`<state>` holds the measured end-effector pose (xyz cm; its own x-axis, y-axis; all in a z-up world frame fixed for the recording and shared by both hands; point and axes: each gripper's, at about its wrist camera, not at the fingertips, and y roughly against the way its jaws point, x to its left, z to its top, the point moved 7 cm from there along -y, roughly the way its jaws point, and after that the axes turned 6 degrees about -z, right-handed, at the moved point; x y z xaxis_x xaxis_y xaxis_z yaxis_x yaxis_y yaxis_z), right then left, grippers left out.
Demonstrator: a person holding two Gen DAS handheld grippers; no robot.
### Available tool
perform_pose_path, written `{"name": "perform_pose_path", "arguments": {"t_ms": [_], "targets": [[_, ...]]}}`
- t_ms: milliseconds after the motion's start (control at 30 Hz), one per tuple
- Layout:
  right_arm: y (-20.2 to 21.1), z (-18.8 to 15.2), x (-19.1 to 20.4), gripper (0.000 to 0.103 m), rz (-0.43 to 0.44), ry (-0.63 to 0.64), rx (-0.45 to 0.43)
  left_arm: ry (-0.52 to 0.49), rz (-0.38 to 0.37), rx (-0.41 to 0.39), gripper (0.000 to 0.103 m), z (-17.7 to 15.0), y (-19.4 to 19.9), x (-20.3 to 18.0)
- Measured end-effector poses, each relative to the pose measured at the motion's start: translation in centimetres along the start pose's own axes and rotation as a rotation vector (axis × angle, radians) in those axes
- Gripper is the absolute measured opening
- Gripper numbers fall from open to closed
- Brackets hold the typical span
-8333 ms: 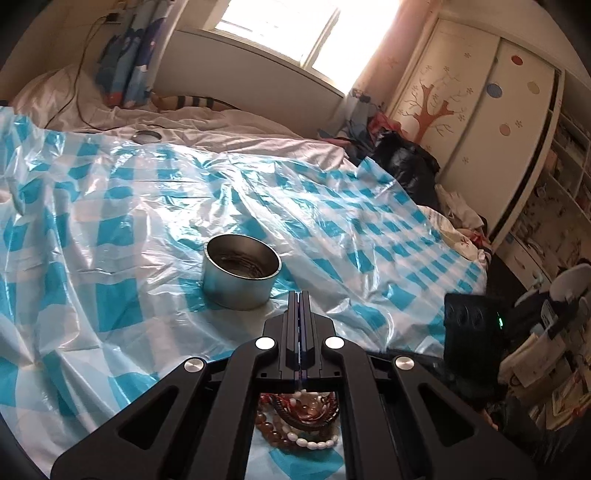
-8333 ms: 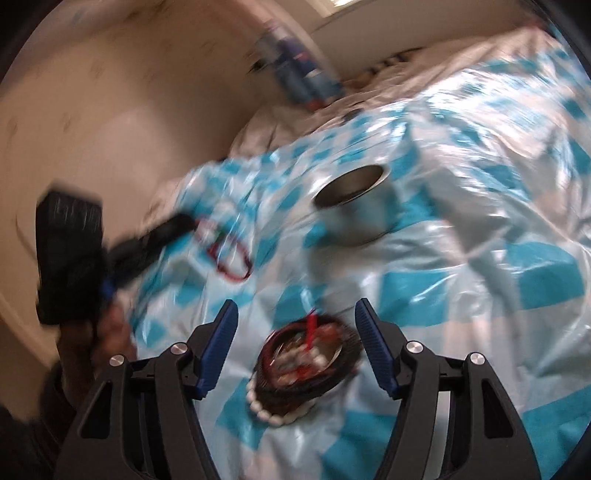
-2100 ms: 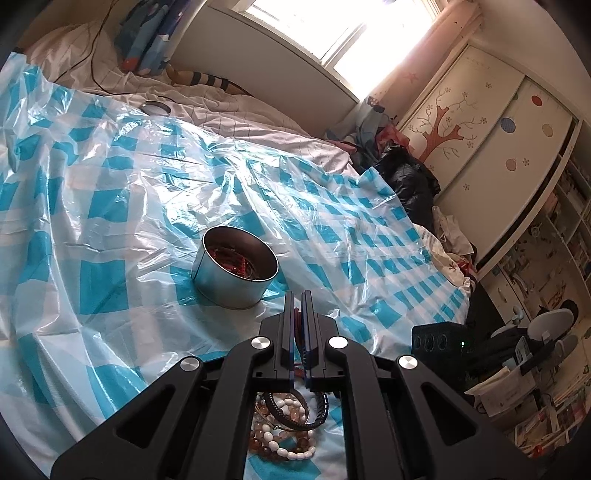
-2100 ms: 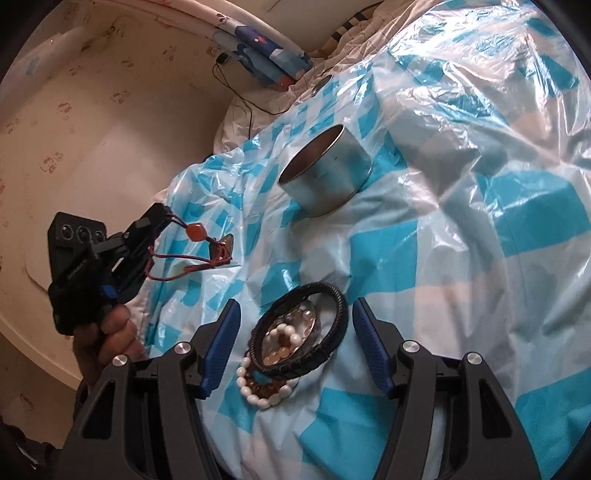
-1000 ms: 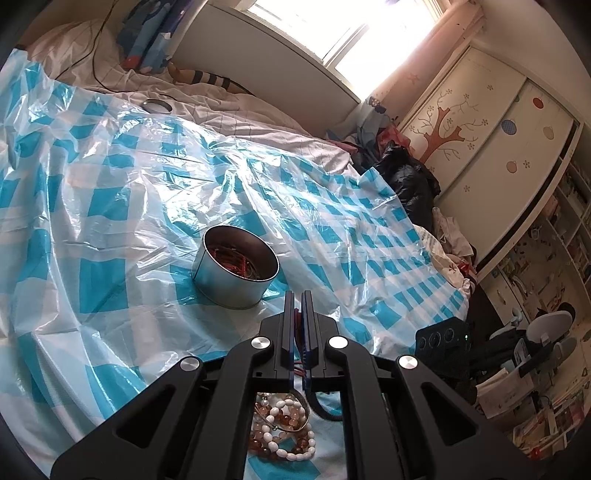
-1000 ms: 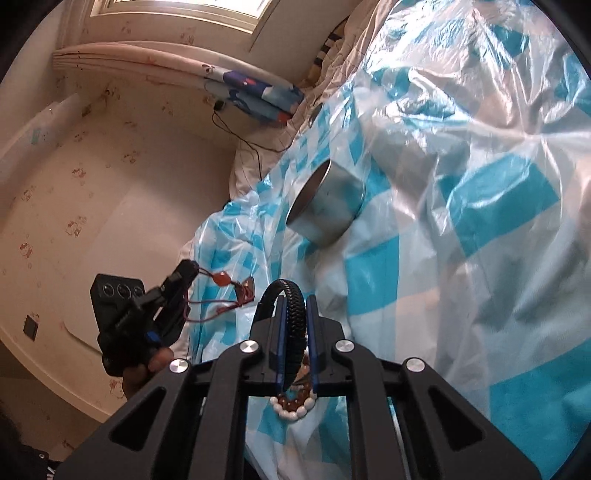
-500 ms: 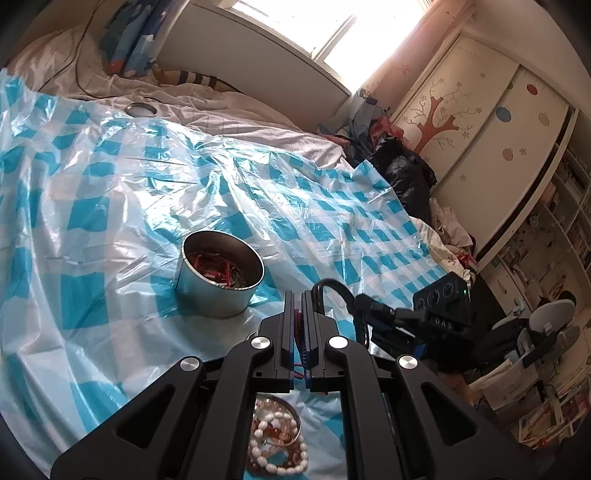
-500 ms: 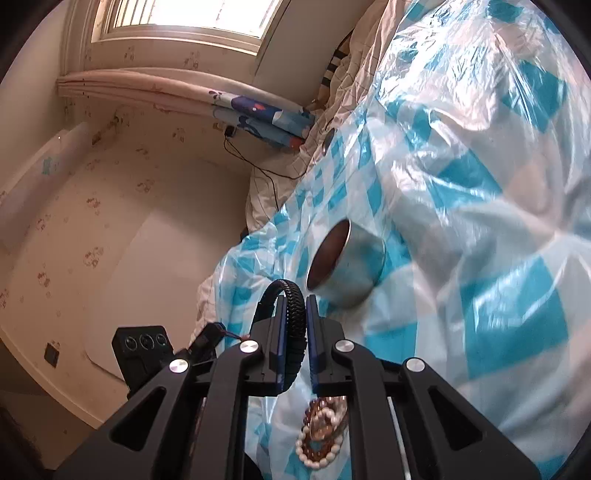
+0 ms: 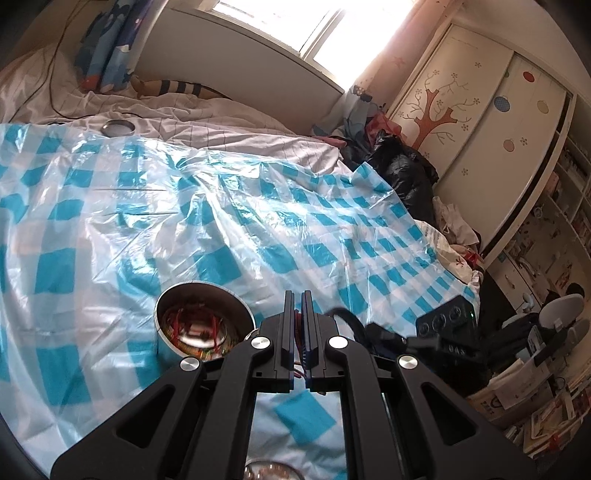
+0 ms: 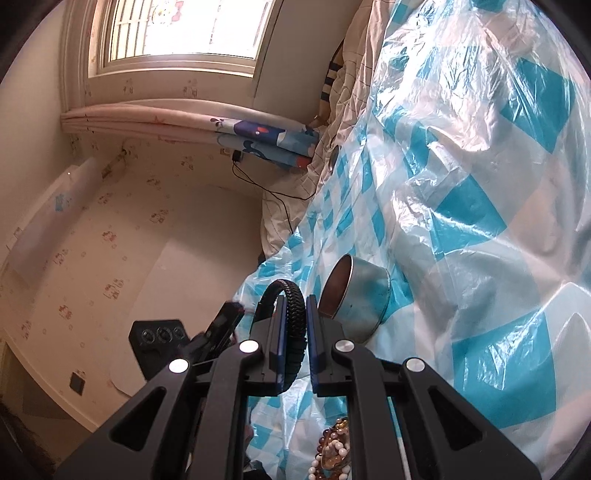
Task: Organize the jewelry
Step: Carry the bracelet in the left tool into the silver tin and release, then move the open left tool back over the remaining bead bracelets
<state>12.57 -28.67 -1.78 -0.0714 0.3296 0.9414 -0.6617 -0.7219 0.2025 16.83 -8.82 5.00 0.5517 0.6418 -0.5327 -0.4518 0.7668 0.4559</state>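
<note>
I'm gripping the black braided bracelet (image 10: 293,317) in my right gripper (image 10: 295,325), jaws clamped on it, raised just beside the metal tin (image 10: 356,299). My left gripper (image 9: 298,332) is pinching a red cord (image 9: 297,325) near the tin (image 9: 203,325), which is holding red jewelry. Beaded bracelets (image 10: 332,456) are lying on the checked plastic sheet (image 9: 258,229).

A bright sunlit window (image 9: 328,26) sits above a bed covered by a crinkled blue-and-white checked plastic sheet (image 9: 258,229). A cream wardrobe with a painted brown tree (image 9: 436,110) stands beside it, dark heaped clothes (image 9: 402,170) at its foot. Cream wallpaper with small prints (image 10: 122,221) covers the side wall.
</note>
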Motion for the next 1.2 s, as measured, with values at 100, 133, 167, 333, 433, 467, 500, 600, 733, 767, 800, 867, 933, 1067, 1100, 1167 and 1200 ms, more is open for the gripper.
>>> {"name": "perform_pose_path", "arguments": {"t_ms": [100, 133, 167, 333, 433, 467, 500, 600, 733, 767, 800, 867, 933, 1067, 1100, 1167, 1200], "targets": [[-0.1, -0.1, 0.2, 0.011, 0.01, 0.002, 0.004, 0.003, 0.009, 0.007, 0.003, 0.4, -1.1, 0.4], [-0.1, -0.1, 0.3, 0.011, 0.015, 0.002, 0.005, 0.005, 0.012, 0.009, 0.003, 0.5, -1.5, 0.6], [-0.1, -0.1, 0.3, 0.011, 0.019, 0.001, 0.004, 0.007, 0.014, 0.009, 0.003, 0.5, -1.7, 0.7], [0.0, -0.1, 0.3, 0.011, 0.025, 0.0, 0.002, -0.001, 0.085, 0.022, 0.003, 0.6, -3.4, 2.6], [-0.1, -0.1, 0.0, 0.011, 0.015, 0.001, 0.005, 0.006, 0.31, 0.174, 0.004, -1.4, -6.1, 6.6], [-0.1, -0.1, 0.0, 0.011, 0.011, -0.001, 0.005, 0.023, 0.389, 0.222, 0.004, -2.3, -6.5, 8.0], [-0.1, -0.1, -0.1, 0.011, 0.01, -0.003, 0.004, 0.043, 0.407, 0.237, 0.004, -2.8, -6.5, 8.7], [-0.1, -0.1, -0.1, 0.011, 0.004, -0.001, 0.001, 0.035, 0.422, 0.199, 0.014, -1.8, -5.1, 8.2], [-0.8, 0.0, 0.0, 0.011, -0.022, 0.013, 0.011, 0.032, 0.407, 0.102, 0.035, -0.3, -1.7, 6.8], [-1.1, 0.1, 0.2, 0.011, -0.029, 0.019, 0.013, 0.043, 0.402, 0.076, 0.036, -0.1, -0.5, 6.6], [-1.5, 0.1, 0.4, 0.011, -0.034, 0.027, 0.015, 0.054, 0.398, 0.058, 0.039, 0.0, 0.3, 6.5], [-2.9, 0.4, 1.2, 0.011, -0.045, 0.057, 0.025, 0.085, 0.387, 0.012, 0.042, 0.0, 2.6, 6.2], [-4.2, 0.6, 1.6, 0.011, -0.065, 0.084, 0.033, 0.117, 0.375, -0.029, 0.047, -0.2, 4.5, 6.2], [-7.8, 0.9, 2.0, 0.011, -0.118, 0.133, 0.057, 0.172, 0.373, -0.053, 0.049, -0.5, 6.2, 7.2], [-8.6, 0.9, 2.0, 0.011, -0.136, 0.147, 0.058, 0.184, 0.366, -0.057, 0.049, -0.5, 6.3, 7.4], [-9.7, 1.0, 1.9, 0.011, -0.16, 0.167, 0.059, 0.187, 0.354, -0.055, 0.049, -0.5, 6.1, 7.4], [-10.2, 1.1, 1.7, 0.011, -0.178, 0.178, 0.057, 0.178, 0.349, -0.052, 0.049, -0.5, 6.1, 7.2]]}}
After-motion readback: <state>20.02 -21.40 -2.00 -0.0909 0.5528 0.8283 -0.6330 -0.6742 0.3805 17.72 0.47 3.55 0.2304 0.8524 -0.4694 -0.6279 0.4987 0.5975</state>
